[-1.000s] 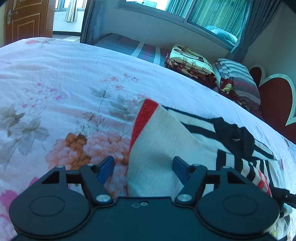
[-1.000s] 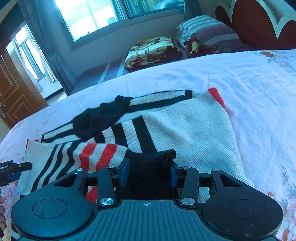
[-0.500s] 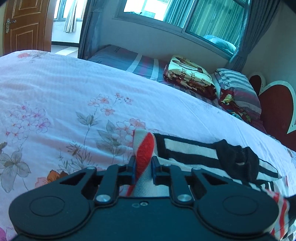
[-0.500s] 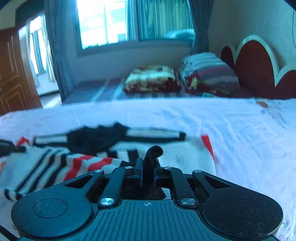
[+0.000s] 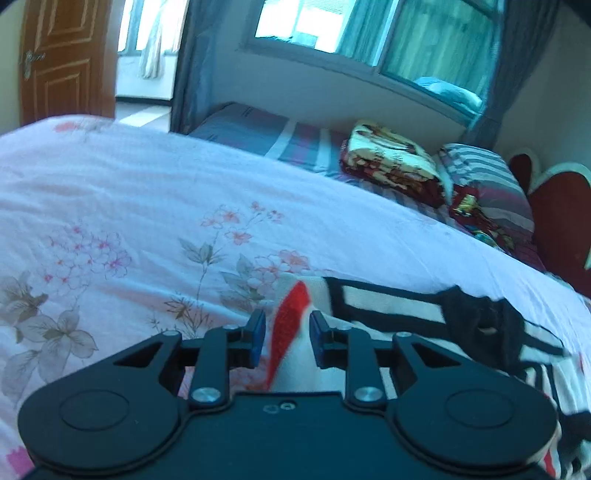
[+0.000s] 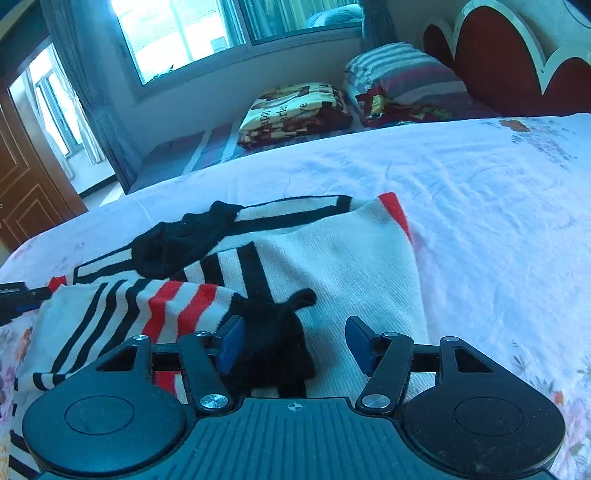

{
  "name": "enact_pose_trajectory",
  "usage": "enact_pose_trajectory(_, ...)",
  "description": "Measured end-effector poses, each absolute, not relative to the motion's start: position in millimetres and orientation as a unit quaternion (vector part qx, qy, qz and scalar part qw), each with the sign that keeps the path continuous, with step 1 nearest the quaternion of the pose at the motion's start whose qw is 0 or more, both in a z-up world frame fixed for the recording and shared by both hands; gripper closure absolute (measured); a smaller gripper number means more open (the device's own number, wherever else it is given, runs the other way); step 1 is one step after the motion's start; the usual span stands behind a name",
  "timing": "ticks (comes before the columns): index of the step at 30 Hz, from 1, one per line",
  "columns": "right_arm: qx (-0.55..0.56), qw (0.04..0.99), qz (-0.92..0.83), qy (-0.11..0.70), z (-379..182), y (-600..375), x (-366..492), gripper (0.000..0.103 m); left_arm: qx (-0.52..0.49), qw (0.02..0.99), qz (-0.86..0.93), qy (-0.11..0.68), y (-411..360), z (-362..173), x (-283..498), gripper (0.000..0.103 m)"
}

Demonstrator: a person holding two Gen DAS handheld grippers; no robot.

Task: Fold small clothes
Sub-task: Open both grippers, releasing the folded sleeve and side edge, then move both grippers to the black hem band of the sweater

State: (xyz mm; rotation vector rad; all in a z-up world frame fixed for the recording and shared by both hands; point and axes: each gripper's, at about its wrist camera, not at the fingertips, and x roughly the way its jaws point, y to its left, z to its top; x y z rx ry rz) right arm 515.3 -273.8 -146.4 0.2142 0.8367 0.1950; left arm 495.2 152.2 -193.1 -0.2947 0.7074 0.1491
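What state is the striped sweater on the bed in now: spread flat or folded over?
Partly folded. The sweater has its white panel doubled over the stripes, a black cuff lying on top; both grippers, left and right, are open.

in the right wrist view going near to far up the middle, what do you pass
right gripper, jaws open → black cuff → white knit sweater → floral bedsheet → folded patterned blanket → window

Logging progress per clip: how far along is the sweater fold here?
Done: the striped sweater lies partly folded over itself on the bed. In hand: nothing; the left gripper and right gripper both stand open over it. Left: further folds and tidying.
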Motion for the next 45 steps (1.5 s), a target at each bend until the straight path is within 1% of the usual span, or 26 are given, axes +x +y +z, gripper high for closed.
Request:
enact_pose_trajectory(1,0.106,0.902,0.098,0.407,-147.1,-273.0,512.6,0.056,-0.134,0.928,0.068,0.340,147.6,-188.7,486.9,0.079)
enact_pose_trajectory(2,0.102,0.900,0.102,0.412,-148.9,-270.2,510.4,0.061,-0.129,0.931,0.062,0.337,143.7,-185.8,478.2,0.079)
enact_pose_trajectory(4,0.088,0.897,0.107,0.419,-154.4,-263.5,507.5,0.061,-0.130,0.931,0.047,0.337,136.1,-183.4,460.3,0.076)
enact_pose_trajectory(7,0.083,0.897,0.103,0.423,-161.3,-258.5,507.2,0.061,-0.109,0.931,0.030,0.348,122.1,-190.2,441.0,0.076)
enact_pose_trajectory(10,0.104,0.892,0.117,0.423,-159.5,-258.1,508.9,0.083,-0.105,0.923,0.026,0.370,117.1,-206.4,434.6,0.076)
enact_pose_trajectory(17,0.037,0.904,0.086,0.417,-162.6,-255.2,501.1,0.086,-0.093,0.925,0.039,0.366,111.8,-212.9,430.6,0.075)
enact_pose_trajectory(19,0.044,0.903,0.088,0.419,-165.5,-259.6,501.0,0.086,-0.087,0.926,0.038,0.366,110.8,-213.9,430.2,0.075)
enact_pose_trajectory(21,0.045,0.904,0.084,0.416,-156.7,-261.1,500.9,0.086,-0.082,0.925,0.040,0.368,109.6,-213.4,430.2,0.075)
enact_pose_trajectory(26,0.061,0.922,0.094,0.370,-127.6,-262.1,494.2,0.086,-0.093,0.921,0.047,0.376,107.8,-204.4,429.4,0.075)
enact_pose_trajectory(28,0.055,0.923,0.102,0.366,-122.8,-254.0,498.6,0.086,-0.097,0.922,0.046,0.373,105.9,-199.4,425.2,0.075)
enact_pose_trajectory(29,0.053,0.922,0.110,0.367,-122.3,-248.5,502.0,0.086,-0.099,0.922,0.044,0.371,104.2,-196.5,423.4,0.073)
enact_pose_trajectory(32,0.046,0.921,0.120,0.368,-126.5,-233.2,510.1,0.086,-0.094,0.925,0.035,0.367,95.0,-191.0,416.9,0.072)
enact_pose_trajectory(34,0.039,0.919,0.126,0.373,-133.0,-225.2,515.4,0.086,-0.089,0.925,0.030,0.367,89.3,-190.5,413.0,0.070)
enact_pose_trajectory(35,0.031,0.918,0.125,0.375,-137.5,-221.9,518.3,0.086,-0.086,0.925,0.029,0.370,87.5,-192.0,411.8,0.067)
enact_pose_trajectory(39,-0.012,0.910,0.107,0.400,-164.3,-221.1,530.3,0.086,-0.070,0.922,0.037,0.379,91.5,-210.1,410.0,0.065)
enact_pose_trajectory(40,-0.017,0.912,0.111,0.394,-170.3,-224.8,530.0,0.086,-0.065,0.924,0.036,0.374,91.8,-211.8,408.4,0.064)
enact_pose_trajectory(45,-0.010,0.910,0.105,0.401,-165.4,-236.6,527.8,0.086,-0.073,0.921,0.039,0.380,94.8,-209.8,410.9,0.065)
